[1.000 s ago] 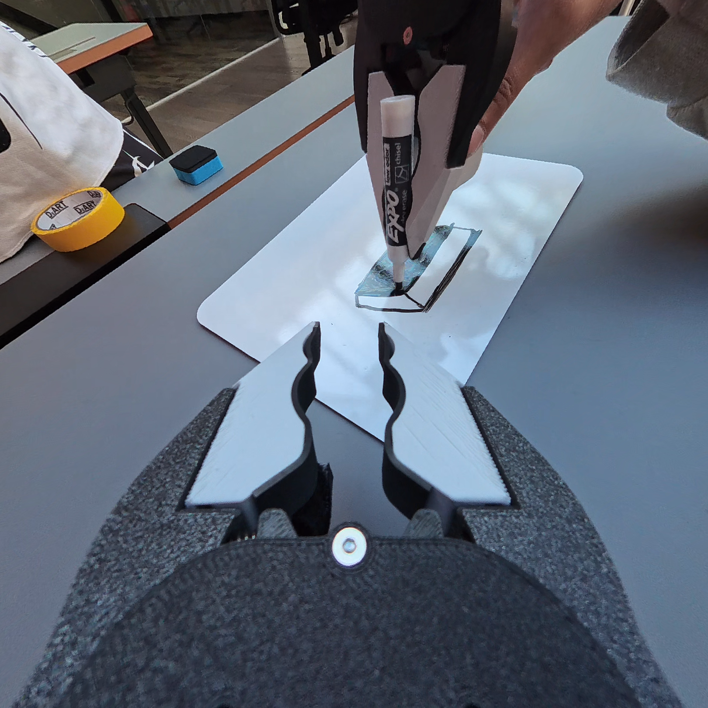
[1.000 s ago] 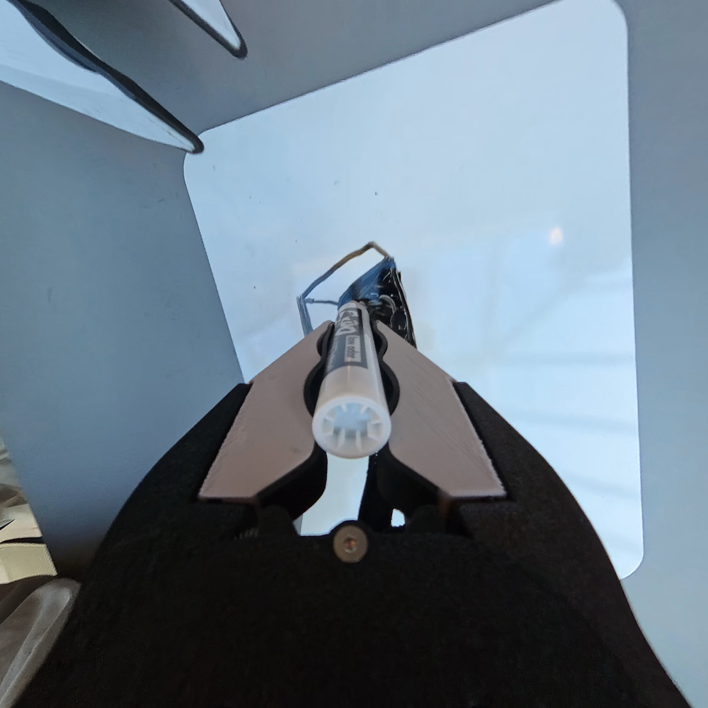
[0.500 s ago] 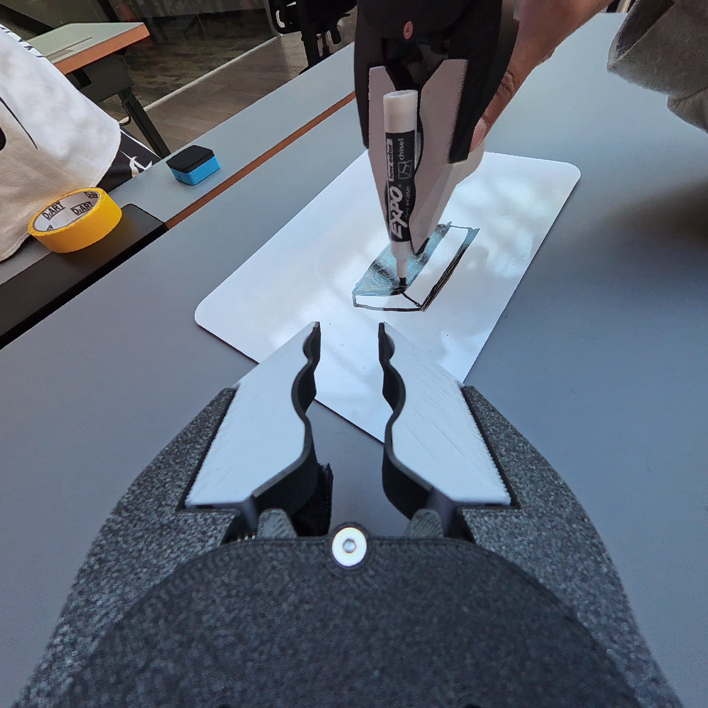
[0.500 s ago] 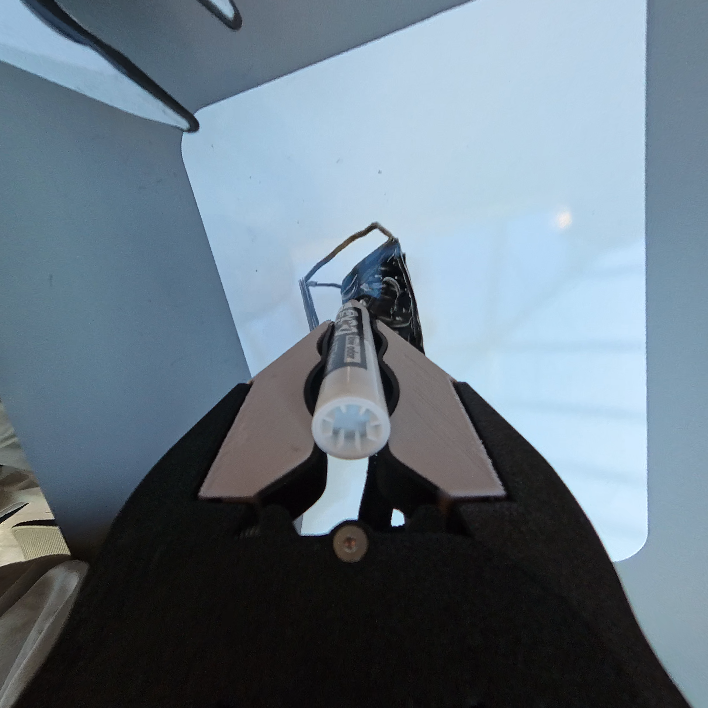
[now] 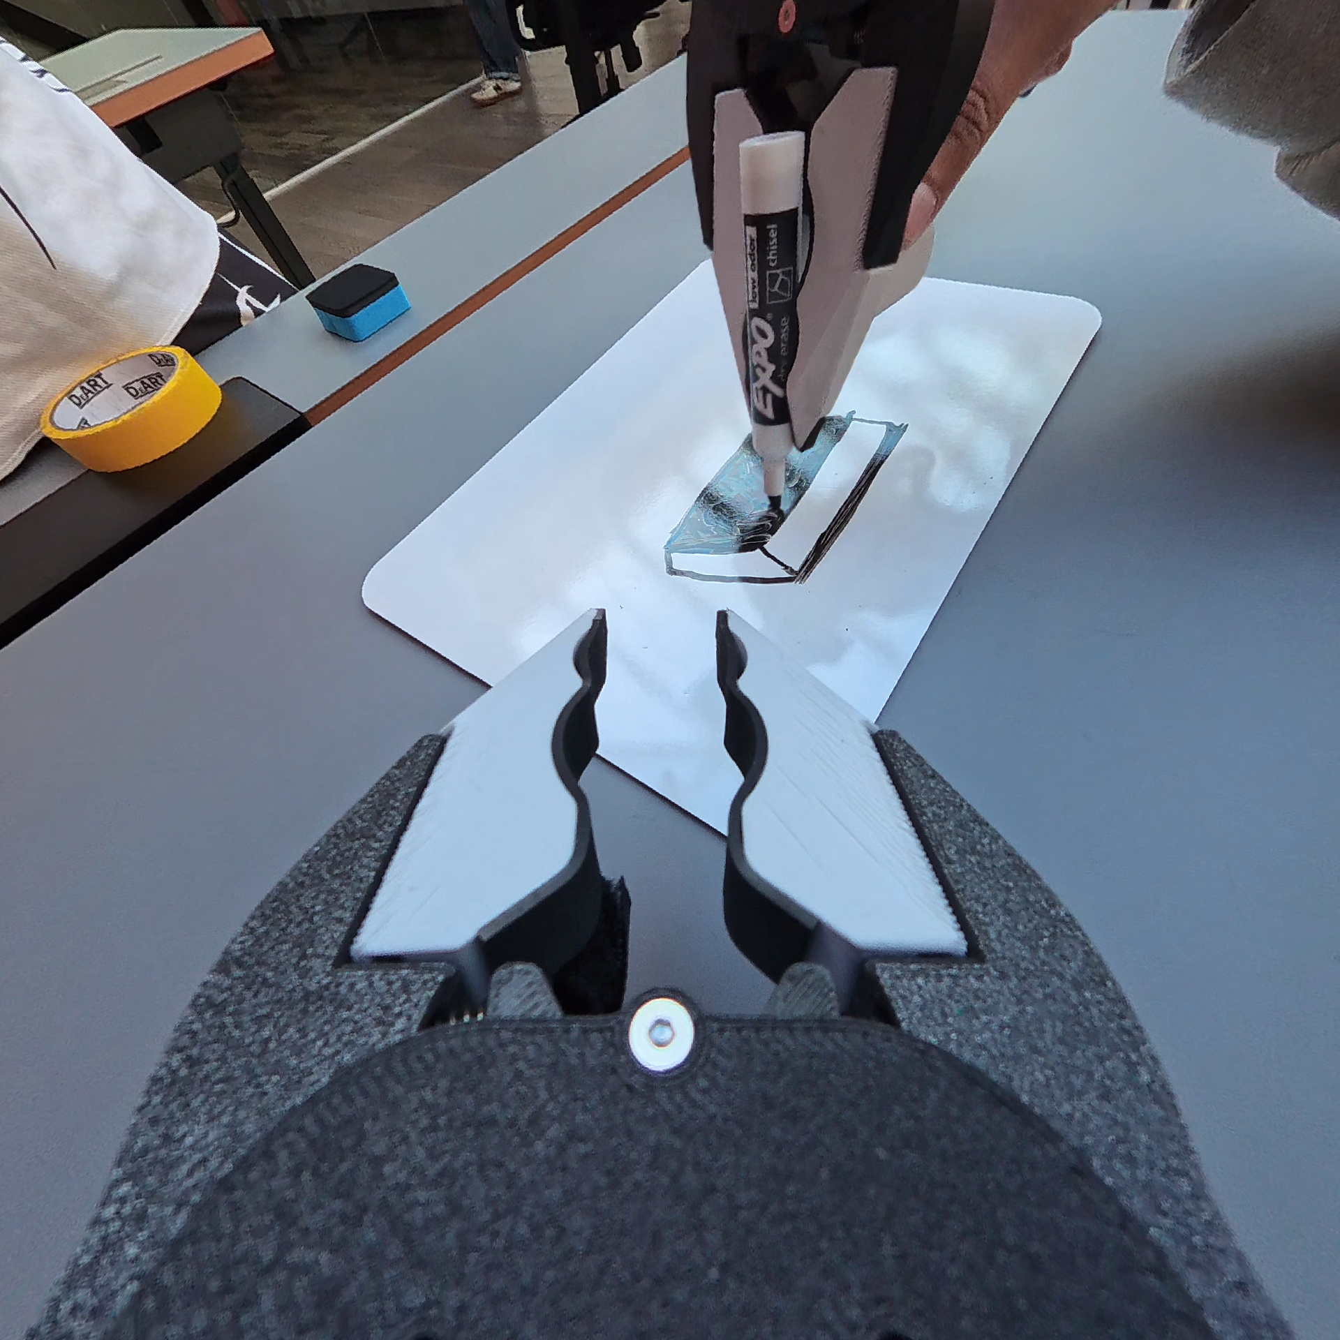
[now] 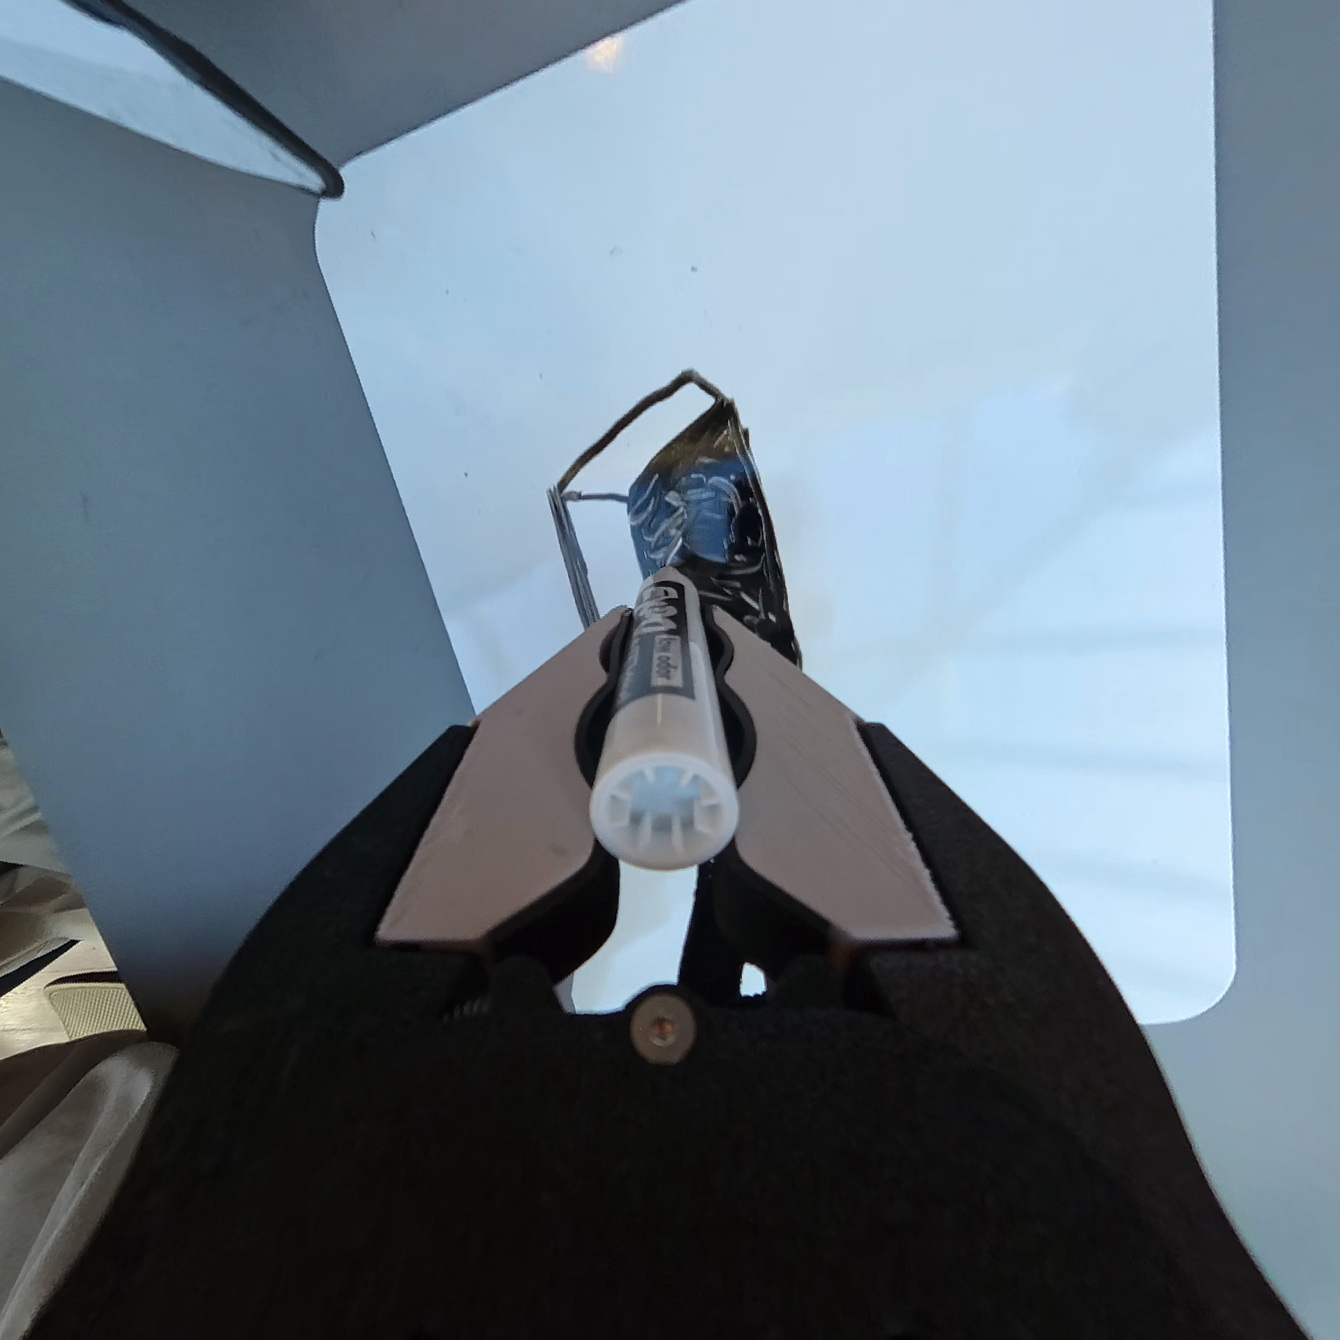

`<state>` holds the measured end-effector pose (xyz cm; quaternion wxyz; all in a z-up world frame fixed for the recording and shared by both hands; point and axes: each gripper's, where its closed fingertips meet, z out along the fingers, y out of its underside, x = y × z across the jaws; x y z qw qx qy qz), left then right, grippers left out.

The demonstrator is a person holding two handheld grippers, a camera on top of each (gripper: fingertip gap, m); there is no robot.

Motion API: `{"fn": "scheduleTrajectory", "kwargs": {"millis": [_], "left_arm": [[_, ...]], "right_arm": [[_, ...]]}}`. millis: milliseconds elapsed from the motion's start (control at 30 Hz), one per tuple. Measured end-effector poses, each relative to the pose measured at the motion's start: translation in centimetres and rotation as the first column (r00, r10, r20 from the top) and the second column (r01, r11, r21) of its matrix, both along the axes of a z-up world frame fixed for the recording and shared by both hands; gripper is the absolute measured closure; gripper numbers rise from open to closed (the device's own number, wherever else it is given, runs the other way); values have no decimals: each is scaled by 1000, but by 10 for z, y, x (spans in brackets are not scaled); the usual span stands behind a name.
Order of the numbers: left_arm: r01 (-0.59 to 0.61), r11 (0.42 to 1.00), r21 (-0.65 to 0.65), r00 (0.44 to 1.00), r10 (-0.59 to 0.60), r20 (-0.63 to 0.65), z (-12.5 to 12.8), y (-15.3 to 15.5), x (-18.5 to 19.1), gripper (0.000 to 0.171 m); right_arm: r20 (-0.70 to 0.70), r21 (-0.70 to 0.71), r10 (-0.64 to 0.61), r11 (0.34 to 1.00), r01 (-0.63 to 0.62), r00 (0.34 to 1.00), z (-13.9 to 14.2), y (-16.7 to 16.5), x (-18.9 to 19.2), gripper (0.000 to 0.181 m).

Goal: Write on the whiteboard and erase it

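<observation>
A white dry-erase board (image 5: 580, 464) lies flat on the grey table (image 5: 217, 725). My right gripper (image 6: 671, 623) is shut on a black-and-white marker (image 6: 667, 725), held nearly upright; it also shows in the left wrist view (image 5: 772, 319). The marker tip touches the board inside a drawn rectangle (image 5: 783, 507), whose left part is scribbled black. The drawing shows beyond the marker in the right wrist view (image 6: 696, 507). My left gripper (image 5: 660, 623) is open and empty, over the board's near corner.
A yellow tape roll (image 5: 130, 406) and a blue-and-black eraser block (image 5: 359, 301) sit at the left, beside white cloth (image 5: 80, 217). A person's hand (image 5: 972, 116) grips the right gripper. The left gripper's finger (image 6: 217, 123) shows at upper left in the right wrist view.
The right gripper and marker have shifted a little across the drawn rectangle, and the black filled patch has grown. The left gripper has stayed in place and open.
</observation>
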<state>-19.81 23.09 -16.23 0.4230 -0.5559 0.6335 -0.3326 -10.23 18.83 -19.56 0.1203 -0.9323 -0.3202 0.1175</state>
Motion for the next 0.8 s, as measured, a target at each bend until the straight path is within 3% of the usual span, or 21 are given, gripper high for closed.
{"fn": "scheduleTrajectory", "kwargs": {"millis": [100, 200, 300, 400, 533, 600, 800], "left_arm": [[1, 1000, 0, 1000, -1, 1, 0, 0, 0, 141], [2, 1000, 0, 1000, -2, 0, 0, -1, 0, 141], [2, 1000, 0, 1000, -2, 2, 1, -1, 0, 141], [3, 1000, 1, 1000, -3, 2, 0, -1, 0, 141], [4, 1000, -1, 1000, -4, 0, 0, -1, 0, 142], [4, 1000, -1, 1000, -4, 0, 0, -1, 0, 142], [5, 1000, -2, 1000, -5, 1, 1, -1, -1, 142]], "right_arm": [[25, 55, -35, 998, 33, 999, 0, 9, 10, 163], [-1, -22, -36, 999, 36, 999, 0, -6, 12, 163], [33, 15, -66, 998, 66, 997, 0, -1, 24, 163], [-21, -64, -68, 996, 67, 997, -1, -15, 21, 163], [3, -29, -94, 995, 94, 996, 0, -12, 33, 163], [-19, -81, -99, 992, 97, 995, 0, -21, 33, 163], [20, -8, -116, 993, 117, 993, 5, -12, 48, 164]]}}
